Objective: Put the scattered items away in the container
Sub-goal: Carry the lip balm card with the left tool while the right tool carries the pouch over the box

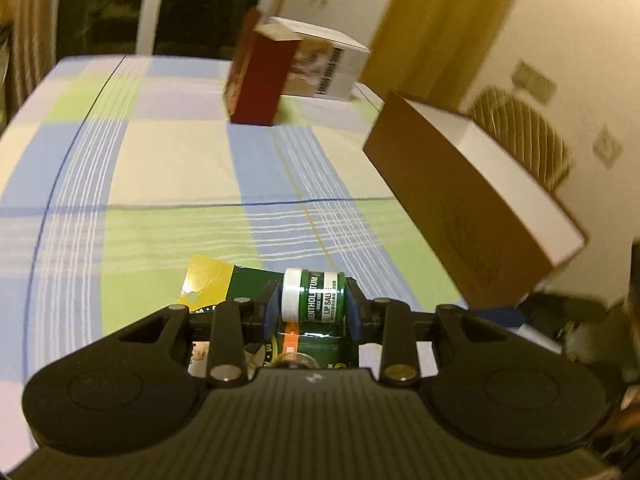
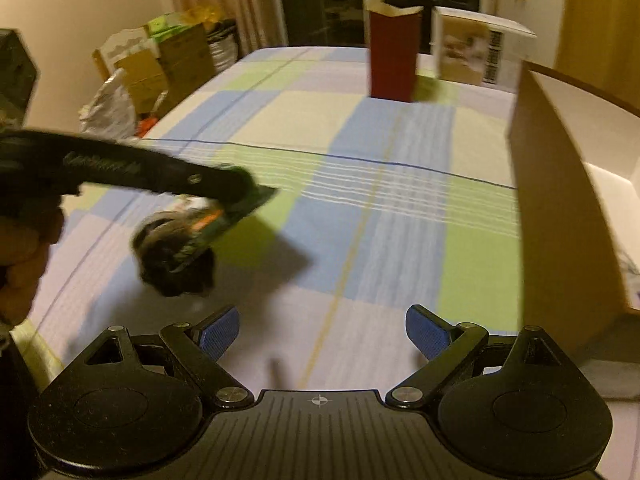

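The left gripper [image 1: 313, 306] clamps a carded Mentholatum lip balm pot [image 1: 314, 294] above the checked tablecloth [image 1: 172, 168]; the right gripper [image 2: 322, 334] gapes empty beside the cardboard box [image 2: 560, 216].

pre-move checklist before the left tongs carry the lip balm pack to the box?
1. Left tongs shut on the lip balm pack: ok.
2. Pack lifted off the cloth: ok; the right wrist view shows its shadow underneath.
3. Right tongs open and empty: ok.
4. Cardboard box open, to the right of the pack: ok.
5. Free space inside the box: cannot tell; only part of the white inside shows.
6. Red carton far from the path: ok.
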Demonstrator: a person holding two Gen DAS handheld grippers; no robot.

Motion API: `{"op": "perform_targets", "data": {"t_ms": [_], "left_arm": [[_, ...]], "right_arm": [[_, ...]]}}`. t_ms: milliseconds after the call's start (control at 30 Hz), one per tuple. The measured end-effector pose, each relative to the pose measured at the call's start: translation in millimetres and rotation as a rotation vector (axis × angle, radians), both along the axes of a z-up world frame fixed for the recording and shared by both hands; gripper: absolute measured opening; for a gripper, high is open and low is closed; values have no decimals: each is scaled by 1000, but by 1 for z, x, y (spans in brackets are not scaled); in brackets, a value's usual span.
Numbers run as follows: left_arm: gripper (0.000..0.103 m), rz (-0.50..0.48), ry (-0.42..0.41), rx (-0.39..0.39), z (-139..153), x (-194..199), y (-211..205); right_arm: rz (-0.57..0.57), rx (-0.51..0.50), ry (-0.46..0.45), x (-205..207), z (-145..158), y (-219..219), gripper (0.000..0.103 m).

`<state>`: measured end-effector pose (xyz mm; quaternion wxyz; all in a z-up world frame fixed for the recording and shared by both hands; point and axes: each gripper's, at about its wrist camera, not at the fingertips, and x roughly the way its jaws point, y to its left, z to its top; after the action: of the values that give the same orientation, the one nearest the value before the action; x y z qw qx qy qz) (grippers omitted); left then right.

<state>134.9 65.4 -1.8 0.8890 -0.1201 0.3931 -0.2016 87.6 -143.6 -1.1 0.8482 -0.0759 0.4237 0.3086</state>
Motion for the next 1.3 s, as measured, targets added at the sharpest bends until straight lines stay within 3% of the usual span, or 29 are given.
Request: {"op": "perform_targets", "data": {"t_ms": [200,467,600,667,767,867,933,1000,1067,1300], "left_arm": [[29,16,32,-125,-4,7,5],[29,97,-17,-181,6,7,30],[29,160,-56,-176,15,6,49],[29,190,-71,-129,19,5,55],[29,232,-82,-74,23,3,66],[29,278,-85,-19,24,0,76],[29,299,-82,-3,23,-1,79],[29,306,-81,12,21,-1,80],[29,306,-81,32,20,-1,79],[29,263,-91,90,20,-3,65]], "right_arm": [[184,49,-43,-12,-7,31,96],[301,93,-31,-10,-21,65,96],[355,129,-29,-7,-28,83,96],[383,134,-37,-6,-32,94,95],[422,134,-36,-4,-36,110,80],[429,127,-47,-1,-39,126,79],[428,115,-48,2,-41,134,65],[419,83,-51,4,-43,139,42],[399,61,-50,4,-42,138,32],[248,15,-63,9,-21,88,27]]}}
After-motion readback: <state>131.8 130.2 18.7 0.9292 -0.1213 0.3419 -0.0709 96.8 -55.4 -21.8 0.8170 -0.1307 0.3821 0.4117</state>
